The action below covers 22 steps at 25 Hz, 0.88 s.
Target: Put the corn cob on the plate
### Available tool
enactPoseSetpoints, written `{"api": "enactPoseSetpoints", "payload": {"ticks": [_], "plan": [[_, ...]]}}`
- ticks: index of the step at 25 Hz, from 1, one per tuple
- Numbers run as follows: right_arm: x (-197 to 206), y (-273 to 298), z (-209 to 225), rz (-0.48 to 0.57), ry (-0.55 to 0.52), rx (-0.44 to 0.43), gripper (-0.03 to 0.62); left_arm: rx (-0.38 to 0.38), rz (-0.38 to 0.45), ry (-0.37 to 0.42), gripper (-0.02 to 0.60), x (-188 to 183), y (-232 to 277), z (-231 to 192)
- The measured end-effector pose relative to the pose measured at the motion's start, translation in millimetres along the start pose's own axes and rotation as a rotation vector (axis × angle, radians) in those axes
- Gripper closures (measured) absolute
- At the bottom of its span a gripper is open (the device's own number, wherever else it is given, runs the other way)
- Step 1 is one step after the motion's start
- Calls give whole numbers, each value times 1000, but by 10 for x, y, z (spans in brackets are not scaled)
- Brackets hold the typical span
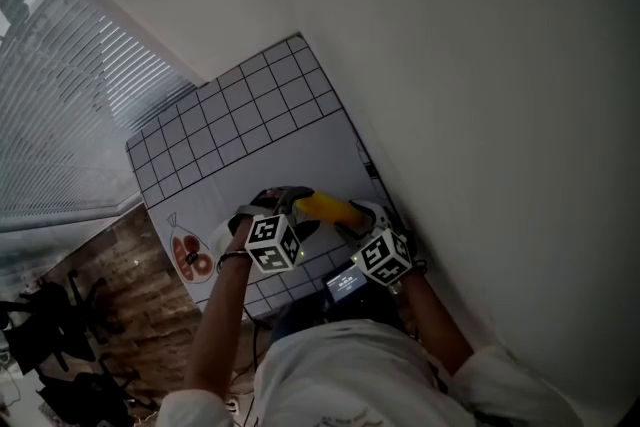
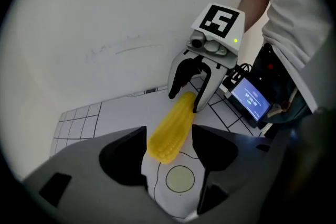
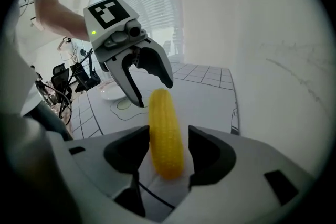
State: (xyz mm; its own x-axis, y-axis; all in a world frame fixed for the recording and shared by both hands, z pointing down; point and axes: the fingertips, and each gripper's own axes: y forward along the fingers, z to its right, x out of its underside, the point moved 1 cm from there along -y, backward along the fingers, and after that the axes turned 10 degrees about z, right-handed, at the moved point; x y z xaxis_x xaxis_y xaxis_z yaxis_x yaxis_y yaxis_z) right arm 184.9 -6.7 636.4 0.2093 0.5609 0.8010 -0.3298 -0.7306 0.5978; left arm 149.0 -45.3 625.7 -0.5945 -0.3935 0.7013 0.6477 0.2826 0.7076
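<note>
Fingers [image 2: 123, 157] of left gripper [image 2: 169, 138], right gripper [image 3: 168, 138] apart; corn cob [image 2: 172, 126] between.

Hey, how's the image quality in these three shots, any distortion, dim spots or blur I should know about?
Head view: dim and tilted, the corn cob small, the blinds brightest. Left gripper view: fisheye with black corners, the table grid bowed, corn cob sharp. Right gripper view: same fisheye, window washed out.

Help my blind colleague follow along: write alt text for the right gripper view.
A yellow corn cob lies on a white mat between the right gripper's open jaws. The left gripper, also open, straddles its far end; a plate sits beyond.
</note>
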Motion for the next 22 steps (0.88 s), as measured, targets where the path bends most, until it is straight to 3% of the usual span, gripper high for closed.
{"api": "enactPoseSetpoints", "payload": {"ticks": [6,10,22], "plan": [[8,40,-15,-18,-45,-31,356,111,-98,93,304,110,135,1],[52,75,-51,-67,-112,-58,339,156,-114,98,291,110,214,-15],[178,194,-72,-177,-151,-73,333,205,-163,135,290,220,351,19]]}}
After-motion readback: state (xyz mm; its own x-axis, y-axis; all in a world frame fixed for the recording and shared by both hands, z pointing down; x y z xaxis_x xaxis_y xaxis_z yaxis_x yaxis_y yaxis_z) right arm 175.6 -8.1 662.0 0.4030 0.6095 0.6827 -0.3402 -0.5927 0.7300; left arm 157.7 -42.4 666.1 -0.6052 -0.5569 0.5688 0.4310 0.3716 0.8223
